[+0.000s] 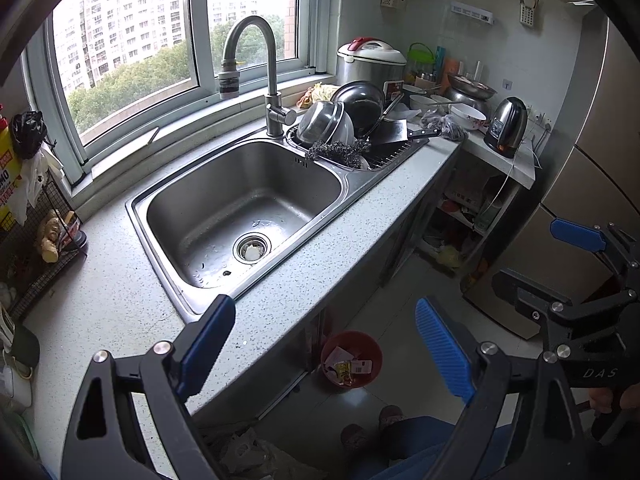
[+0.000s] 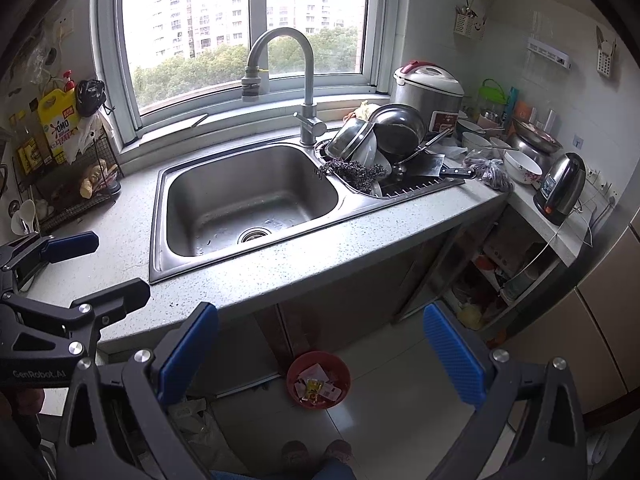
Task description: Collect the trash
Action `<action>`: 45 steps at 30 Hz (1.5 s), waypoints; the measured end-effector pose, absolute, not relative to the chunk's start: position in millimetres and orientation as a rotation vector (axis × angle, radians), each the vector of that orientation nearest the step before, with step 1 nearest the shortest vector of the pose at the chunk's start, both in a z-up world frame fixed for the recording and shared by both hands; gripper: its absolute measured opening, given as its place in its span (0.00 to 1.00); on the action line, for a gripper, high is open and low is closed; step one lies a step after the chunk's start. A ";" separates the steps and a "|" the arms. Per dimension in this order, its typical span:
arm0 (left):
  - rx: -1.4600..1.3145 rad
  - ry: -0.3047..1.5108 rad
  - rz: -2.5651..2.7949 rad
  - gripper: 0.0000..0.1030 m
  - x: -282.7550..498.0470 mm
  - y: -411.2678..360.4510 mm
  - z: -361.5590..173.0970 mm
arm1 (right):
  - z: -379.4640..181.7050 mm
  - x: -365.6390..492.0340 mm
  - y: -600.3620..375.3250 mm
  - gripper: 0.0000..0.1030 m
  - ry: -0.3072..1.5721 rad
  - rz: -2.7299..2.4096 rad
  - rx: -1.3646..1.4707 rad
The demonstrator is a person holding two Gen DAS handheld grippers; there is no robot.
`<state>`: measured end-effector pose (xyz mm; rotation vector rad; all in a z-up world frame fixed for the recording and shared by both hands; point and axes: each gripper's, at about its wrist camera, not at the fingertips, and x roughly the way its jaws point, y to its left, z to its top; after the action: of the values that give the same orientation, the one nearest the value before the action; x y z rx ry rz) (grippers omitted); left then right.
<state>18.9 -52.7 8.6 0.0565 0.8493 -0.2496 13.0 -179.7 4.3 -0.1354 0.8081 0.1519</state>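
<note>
A red trash bin point(image 1: 352, 359) with wrappers inside stands on the floor under the counter; it also shows in the right wrist view point(image 2: 319, 378). My left gripper point(image 1: 324, 344) is open and empty, held above the counter's front edge and the bin. My right gripper point(image 2: 320, 354) is open and empty, held above the bin in front of the counter. The right gripper shows at the right of the left wrist view point(image 1: 556, 260), and the left gripper at the left of the right wrist view point(image 2: 108, 264). A white scrap point(image 1: 252, 253) lies in the sink drain.
A steel sink point(image 2: 200, 248) with a tall faucet point(image 2: 308, 92) is set in the speckled counter point(image 2: 360, 240). Dishes and a cleaver point(image 2: 432, 164) fill the drain rack. A kettle point(image 2: 560, 188), rice cooker point(image 2: 432, 92) and wire rack point(image 2: 80, 192) stand around. Crumpled bags point(image 1: 248, 452) lie on the floor.
</note>
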 end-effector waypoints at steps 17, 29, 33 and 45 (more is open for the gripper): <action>0.041 0.853 -0.252 0.88 17.4 -49.2 8.6 | 4.1 14.2 -179.8 0.99 0.809 0.160 -0.139; 0.053 0.852 -0.249 0.88 15.9 -56.2 6.4 | 3.9 15.7 -183.8 0.99 0.812 0.163 -0.133; 0.044 0.855 -0.249 0.88 16.7 -56.3 6.3 | 3.8 16.1 -184.4 0.99 0.813 0.165 -0.133; 0.028 0.863 -0.256 0.88 16.1 -57.1 5.1 | 2.8 14.1 -184.3 0.99 0.816 0.162 -0.132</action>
<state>16.1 -57.1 5.1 0.0277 0.8632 -0.2565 14.1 -184.3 2.8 -0.1320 0.8158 0.1625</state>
